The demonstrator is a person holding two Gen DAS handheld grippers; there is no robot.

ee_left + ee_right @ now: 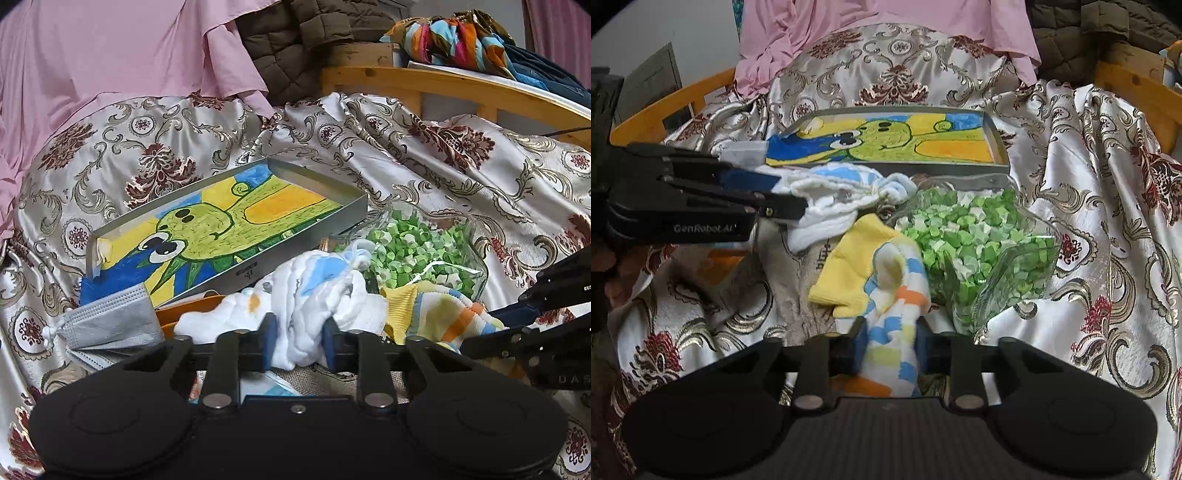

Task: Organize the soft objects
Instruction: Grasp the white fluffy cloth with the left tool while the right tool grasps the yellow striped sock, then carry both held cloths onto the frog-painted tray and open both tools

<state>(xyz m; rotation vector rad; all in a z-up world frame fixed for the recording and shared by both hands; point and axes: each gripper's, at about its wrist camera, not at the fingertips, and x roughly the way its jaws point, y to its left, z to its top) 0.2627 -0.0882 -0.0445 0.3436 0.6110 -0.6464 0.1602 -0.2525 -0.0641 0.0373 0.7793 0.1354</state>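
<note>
Grasping was in hand: left hand-held gripper (pixel 300 345) pinched a white baby garment (pixel 295 306), right hand-held gripper (pixel 891 347) pinched a striped sock (pixel 886 314). Next, I judged, each needed lifting clear of the glass dish (pixel 1015 266) just beyond.

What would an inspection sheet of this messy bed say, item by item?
Surface: patterned satin bedspread, heavily creased.
Job's things: white baby cloth; striped sock.
Clutter: metal tray with a dinosaur drawing; glass dish of green paper bits; grey face mask.
Grippers: left gripper shut on the white baby cloth; right gripper shut on the striped sock.
Cables: dark cable near the bed frame.
Surroundings: pink sheet; brown quilted jacket; wooden bed frame.
</note>
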